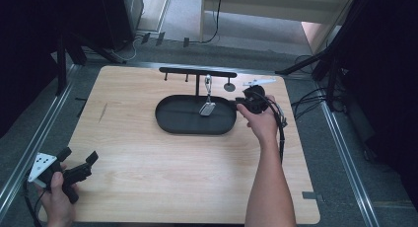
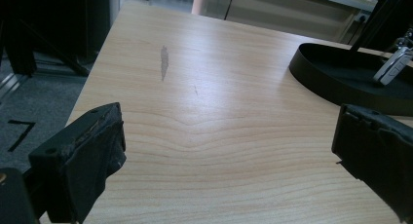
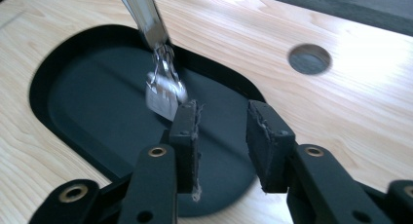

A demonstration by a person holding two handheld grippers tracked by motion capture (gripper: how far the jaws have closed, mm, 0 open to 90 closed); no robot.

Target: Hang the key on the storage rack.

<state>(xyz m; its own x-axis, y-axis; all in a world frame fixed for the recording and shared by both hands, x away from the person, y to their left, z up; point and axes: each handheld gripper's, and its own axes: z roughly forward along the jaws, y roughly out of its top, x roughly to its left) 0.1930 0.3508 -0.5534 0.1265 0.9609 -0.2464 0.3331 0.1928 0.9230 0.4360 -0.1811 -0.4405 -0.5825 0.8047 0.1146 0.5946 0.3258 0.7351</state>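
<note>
A silver keyring strap [image 1: 208, 82] hangs from a black bar rack [image 1: 197, 71], and its metal fob [image 1: 207, 109] dangles over a black oval tray [image 1: 172, 121]. My right gripper [image 1: 240, 102] is at the tray's right end, open, with nothing between its jaws. In the right gripper view [image 3: 221, 112] the fob [image 3: 163, 95] hangs just left of the left jaw, close to it; whether they touch is unclear. My left gripper [image 1: 79, 154] is held at the table's near left corner, wide open [image 2: 229, 117] and empty, far from the tray [image 2: 336, 80].
A round grey grommet [image 1: 229, 86] sits in the tabletop right of the rack [image 3: 309, 58]. A dark smudge [image 2: 164, 62] marks the wood left of the tray. Black stands and cables surround the table on the floor.
</note>
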